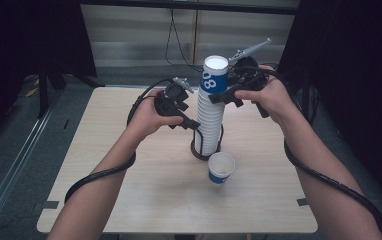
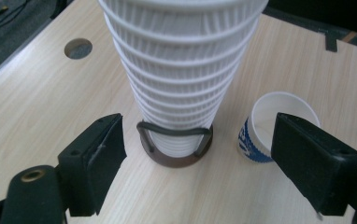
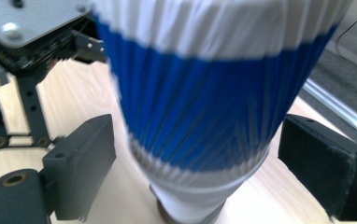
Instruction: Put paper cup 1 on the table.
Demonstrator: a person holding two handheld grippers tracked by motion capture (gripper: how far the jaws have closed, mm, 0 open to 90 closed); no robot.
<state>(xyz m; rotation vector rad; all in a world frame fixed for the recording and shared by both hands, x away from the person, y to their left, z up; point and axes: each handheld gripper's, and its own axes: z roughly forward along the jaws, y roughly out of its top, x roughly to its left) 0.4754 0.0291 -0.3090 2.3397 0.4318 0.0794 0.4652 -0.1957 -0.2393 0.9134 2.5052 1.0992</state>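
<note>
High view, blue-banded top cup (image 1: pixel 214 75) reading "8", right hand-held gripper (image 1: pixel 225 95) open around it, left hand-held gripper (image 1: pixel 193 124) open beside cup stack (image 1: pixel 209 125).

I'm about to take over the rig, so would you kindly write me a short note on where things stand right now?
Left claw: open, low beside the cup stack, holding nothing.
Right claw: open, its jaws on either side of the blue-banded top cup, pads not touching it.
Things: the stack stands upside down in a brown ring holder mid-table. One loose cup stands upright in front of the holder.
Done: one cup appears to be off the stack and set down.
Left: probably grip the top cup, lift it off and set it beside the loose one.
</note>
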